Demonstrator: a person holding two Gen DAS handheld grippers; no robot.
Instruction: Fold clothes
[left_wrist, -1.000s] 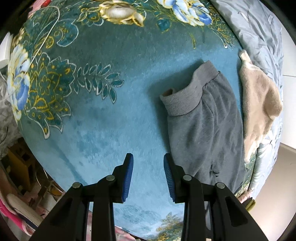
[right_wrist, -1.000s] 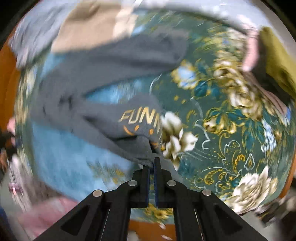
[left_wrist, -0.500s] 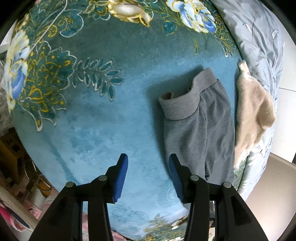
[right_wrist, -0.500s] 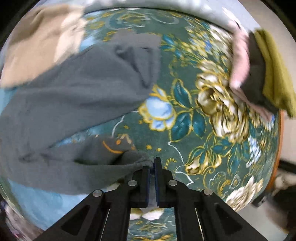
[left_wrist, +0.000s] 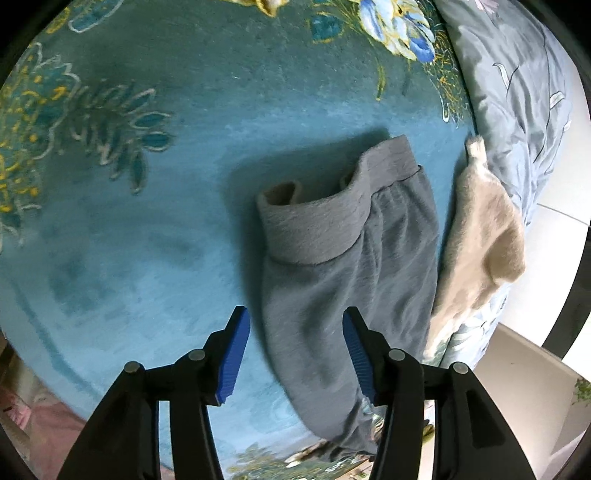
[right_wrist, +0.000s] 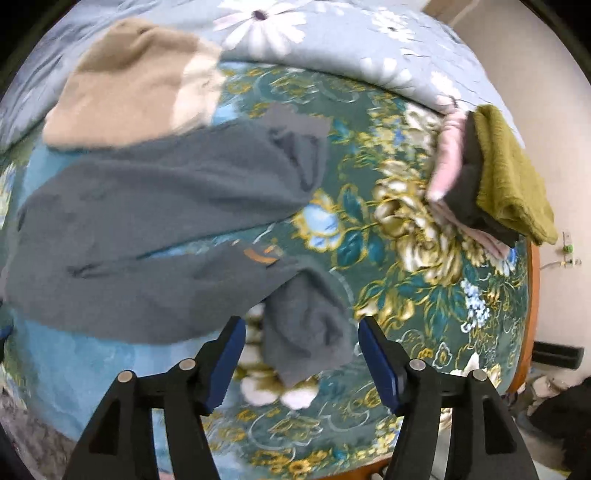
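Note:
Grey sweatpants (right_wrist: 155, 214) lie spread over a teal flowered blanket (right_wrist: 417, 266), with an orange print near one leg. One bunched end (right_wrist: 306, 332) of the garment lies between the blue pads of my right gripper (right_wrist: 299, 354), whose jaws are opening and do not press on it. In the left wrist view the ribbed grey waistband (left_wrist: 325, 218) is folded over, and the cloth below it runs down between the pads of my left gripper (left_wrist: 295, 347). Its jaws are opening just above the fabric, apart from it.
A beige garment (right_wrist: 133, 81) (left_wrist: 480, 229) lies beside the grey one at the blanket's edge, against a grey flowered quilt (right_wrist: 332, 40). A folded stack in pink, dark and olive (right_wrist: 495, 173) rests at the right. The bed's edge and floor (left_wrist: 517, 398) lie beyond.
My right gripper has let go of the grey cloth, which dropped onto the blanket. My left gripper has widened and come down over the grey garment below its waistband.

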